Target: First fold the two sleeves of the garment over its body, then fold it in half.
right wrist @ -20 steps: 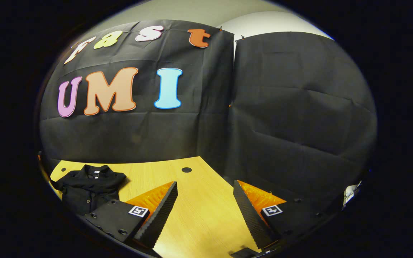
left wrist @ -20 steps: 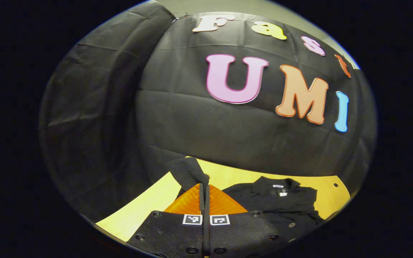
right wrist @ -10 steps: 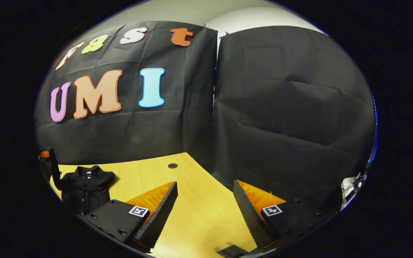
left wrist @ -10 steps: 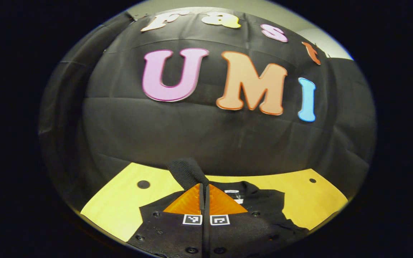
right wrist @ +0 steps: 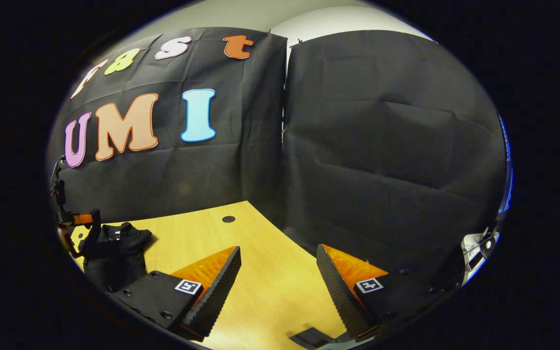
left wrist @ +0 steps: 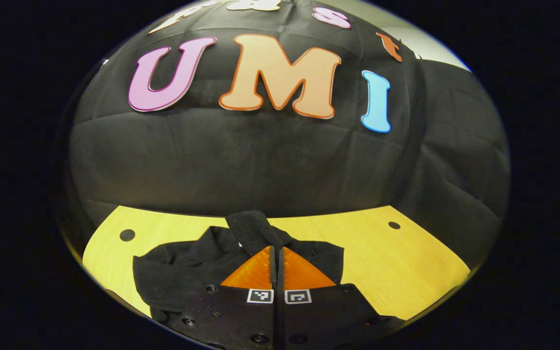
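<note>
Since a second ago, my left claw (left wrist: 276, 250) has carried the black sleeve (left wrist: 251, 228) over the garment (left wrist: 183, 265); its tips are together, pinching that sleeve. I see the garment lying bunched on the yellow counter (left wrist: 387, 262). My right claw (right wrist: 278, 272) hangs well to the right of the garment (right wrist: 114, 253), over bare counter (right wrist: 270, 277), with its tips wide apart, holding nothing.

In the left gripper view the garment (left wrist: 178, 272) lies on the table (left wrist: 396, 267), before the booth wall (left wrist: 260, 165). In the right gripper view it lies at the table's left, with the left gripper (right wrist: 78, 233) at its left edge.
</note>
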